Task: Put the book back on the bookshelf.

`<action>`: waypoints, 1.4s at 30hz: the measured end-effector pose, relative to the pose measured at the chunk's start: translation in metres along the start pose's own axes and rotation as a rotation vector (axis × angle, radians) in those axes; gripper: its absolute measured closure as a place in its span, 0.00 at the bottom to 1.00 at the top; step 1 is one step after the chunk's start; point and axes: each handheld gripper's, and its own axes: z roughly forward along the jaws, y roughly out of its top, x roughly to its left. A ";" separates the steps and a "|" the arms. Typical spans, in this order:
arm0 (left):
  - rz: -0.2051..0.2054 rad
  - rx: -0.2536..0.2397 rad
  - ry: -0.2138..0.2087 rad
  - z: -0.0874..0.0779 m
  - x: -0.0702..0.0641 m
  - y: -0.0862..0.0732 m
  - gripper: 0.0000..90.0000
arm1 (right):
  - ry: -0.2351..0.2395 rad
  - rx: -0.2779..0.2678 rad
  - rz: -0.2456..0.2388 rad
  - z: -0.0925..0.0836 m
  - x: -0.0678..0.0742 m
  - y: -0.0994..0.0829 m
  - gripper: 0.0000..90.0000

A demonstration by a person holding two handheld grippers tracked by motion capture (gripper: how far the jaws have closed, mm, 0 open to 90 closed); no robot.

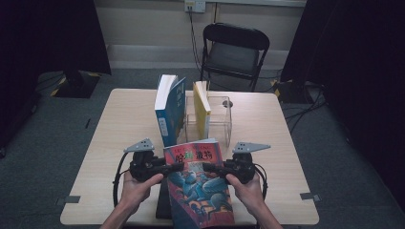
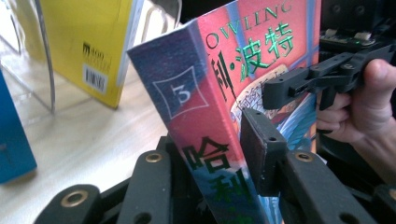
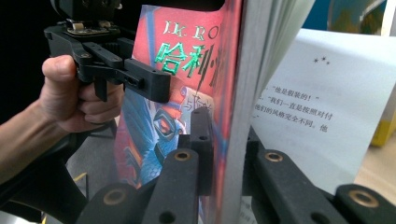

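Red book [image 1: 198,183] is gripped from both sides — spine clamped in the left gripper [image 1: 177,167], fore-edge pinched in the right gripper [image 1: 206,167] — above the table's [image 1: 129,124] near edge. Shelving is judged next: it must be stood upright into the clear rack [image 1: 222,119] beside the yellow book [image 1: 201,112].

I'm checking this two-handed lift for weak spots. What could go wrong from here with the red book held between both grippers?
The right gripper pinches the red book at its page edge, where pages already fan open, so the block could splay or slip. The left gripper clamps the spine side; uneven pulls might twist the cover. Ahead, the yellow book leans in the clear holder, and a careless swing might knock it.
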 end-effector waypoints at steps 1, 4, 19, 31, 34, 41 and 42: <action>0.000 -0.011 0.000 -0.002 -0.002 0.002 0.74 | 0.005 -0.012 -0.003 -0.001 0.001 0.001 0.92; 0.028 -0.043 0.003 -0.008 -0.008 0.011 0.76 | 0.005 -0.044 -0.026 -0.005 0.008 0.007 0.93; 0.094 -0.085 -0.014 -0.014 -0.026 0.023 0.77 | 0.015 -0.102 -0.101 -0.012 0.022 0.016 0.93; 0.213 -0.119 0.036 -0.023 -0.042 0.037 0.81 | 0.023 -0.137 -0.176 -0.009 0.032 0.032 0.88; 0.219 -0.120 0.015 -0.024 -0.045 0.035 0.81 | 0.010 -0.134 -0.180 -0.010 0.031 0.027 0.77; 0.226 -0.119 0.015 -0.024 -0.053 0.031 0.80 | -0.075 -0.111 -0.189 -0.022 0.023 0.015 0.59; 0.229 -0.117 0.014 -0.024 -0.055 0.031 0.80 | -0.105 -0.105 -0.191 -0.024 0.020 0.013 0.57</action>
